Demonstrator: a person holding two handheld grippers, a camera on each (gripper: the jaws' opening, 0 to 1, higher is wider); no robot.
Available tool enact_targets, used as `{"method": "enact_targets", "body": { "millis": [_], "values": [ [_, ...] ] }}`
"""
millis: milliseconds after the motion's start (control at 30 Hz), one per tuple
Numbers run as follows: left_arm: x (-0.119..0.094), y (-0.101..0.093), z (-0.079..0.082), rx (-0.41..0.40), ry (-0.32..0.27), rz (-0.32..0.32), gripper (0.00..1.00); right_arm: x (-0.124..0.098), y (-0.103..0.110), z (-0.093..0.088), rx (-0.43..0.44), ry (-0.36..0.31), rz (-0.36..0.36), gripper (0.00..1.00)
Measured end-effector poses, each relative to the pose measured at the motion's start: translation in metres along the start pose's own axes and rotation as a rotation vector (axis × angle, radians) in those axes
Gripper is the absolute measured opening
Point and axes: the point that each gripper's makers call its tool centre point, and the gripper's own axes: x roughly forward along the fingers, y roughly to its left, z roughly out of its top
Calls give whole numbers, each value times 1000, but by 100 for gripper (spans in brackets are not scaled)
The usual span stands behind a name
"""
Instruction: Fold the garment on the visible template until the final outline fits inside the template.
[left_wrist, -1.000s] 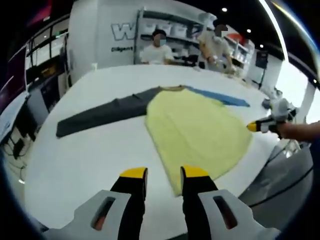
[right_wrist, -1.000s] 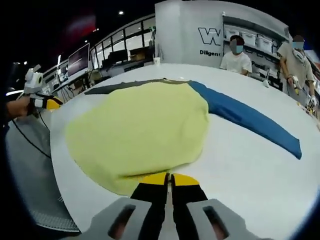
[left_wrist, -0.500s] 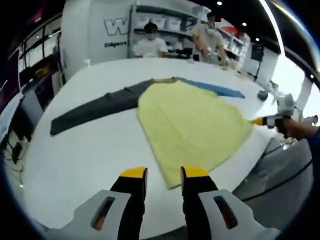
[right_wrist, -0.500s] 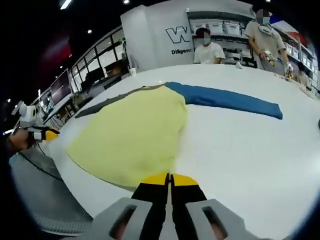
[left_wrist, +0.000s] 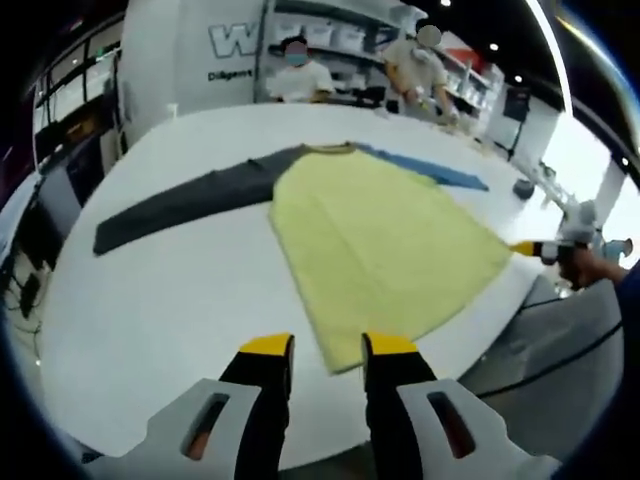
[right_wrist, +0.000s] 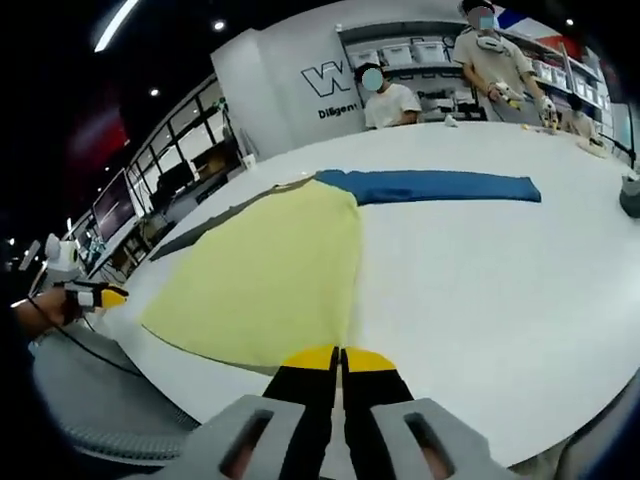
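Yellow cloth dominates: the garment (left_wrist: 385, 250) lies flat across the middle of the white bench (left_wrist: 160, 300), its grey sleeve (left_wrist: 190, 205) running to the upper left of the left gripper view and its blue sleeve (right_wrist: 430, 186) stretching to the upper right of the right gripper view. No template outline is clear to me on the bench.

Left tongs (left_wrist: 328, 350) sit at the bottom of their view, jaws parted with a clear gap, holding nothing, with the hem corner just beyond the tips. Right tongs (right_wrist: 339, 359) have their yellow tips pressed together right at the hem's near edge; whether cloth is pinched between them, I cannot tell.

Judging the step as taking up the hem for the 1st fold: both corners want a firm pinch, lifted together and level, so the body folds straight and nothing slides off the bench.

Against 1 second ago, both views have moved: the garment sits smaller and farther up each frame, more bare bench shows, and the blue sleeve now reads nearly level. Jaw positions look unchanged.
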Motion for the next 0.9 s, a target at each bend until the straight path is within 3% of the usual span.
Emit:
{"method": "enact_targets", "body": {
  "millis": [267, 500, 633, 800, 900],
  "values": [
    [0, 0, -10, 0, 30, 0, 26, -6, -3, -12, 2, 30, -1, 0],
    [-3, 4, -9, -51, 1, 12, 26, -12, -1, -16, 21, 17, 23, 0],
    [-3, 11, -2, -128, -46, 19, 27, -14, 3, -6, -9, -19, 26, 20],
    [-3, 28, 9, -203, -96, 52, 29, -18, 2, 6, -1, -55, 27, 19],
    [0, 50, 21, -330, -162, 90, 31, -19, 5, 12, 3, -90, 56, 20]
  ]
}}
